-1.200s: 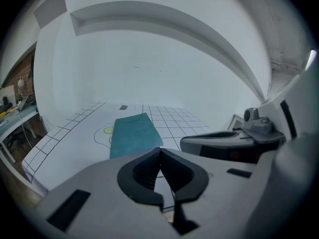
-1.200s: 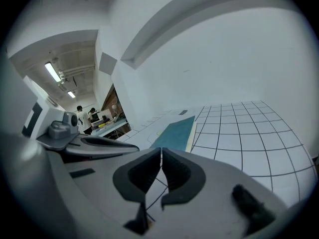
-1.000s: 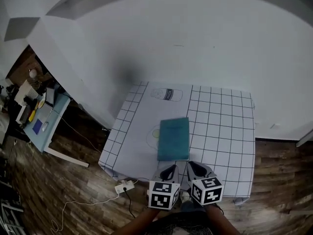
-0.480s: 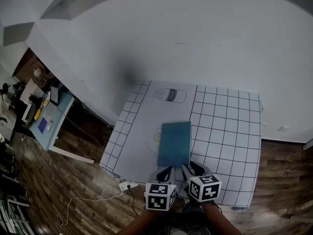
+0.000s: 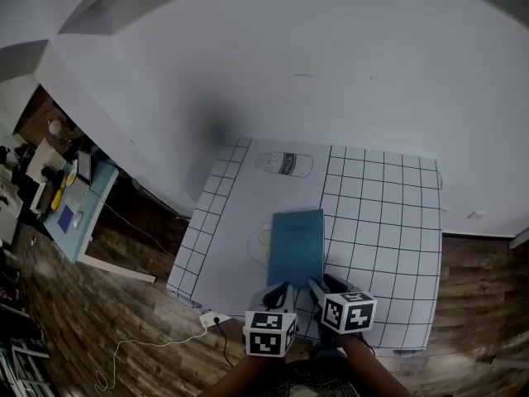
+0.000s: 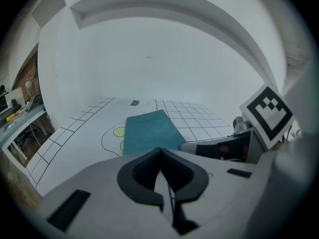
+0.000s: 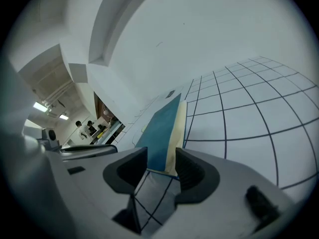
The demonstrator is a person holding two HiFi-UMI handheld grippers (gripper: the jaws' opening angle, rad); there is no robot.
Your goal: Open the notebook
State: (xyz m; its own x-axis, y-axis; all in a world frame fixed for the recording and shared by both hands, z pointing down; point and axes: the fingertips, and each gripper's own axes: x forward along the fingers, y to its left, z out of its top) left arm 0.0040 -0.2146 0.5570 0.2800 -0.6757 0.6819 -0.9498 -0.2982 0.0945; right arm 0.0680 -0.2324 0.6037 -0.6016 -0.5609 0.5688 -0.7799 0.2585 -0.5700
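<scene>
Notebook (image 7: pixel 159 128) corner, half hidden, seemingly sits within just-opened right tool (image 7: pixel 160 159).

Grey left gripper (image 5: pixel 278 289) and right gripper (image 5: pixel 319 287) bear black-and-white marker cubes (image 5: pixel 270 335).

This is looking like a robotics test room. A white sheet printed with a black grid and object outlines (image 5: pixel 380 222) is covering the table. A white power strip (image 5: pixel 208 318) is lying on the dark wood-plank floor (image 5: pixel 99 321). A cluttered light-blue desk (image 5: pixel 78 213) is standing beside bare white walls (image 5: pixel 331 56).
</scene>
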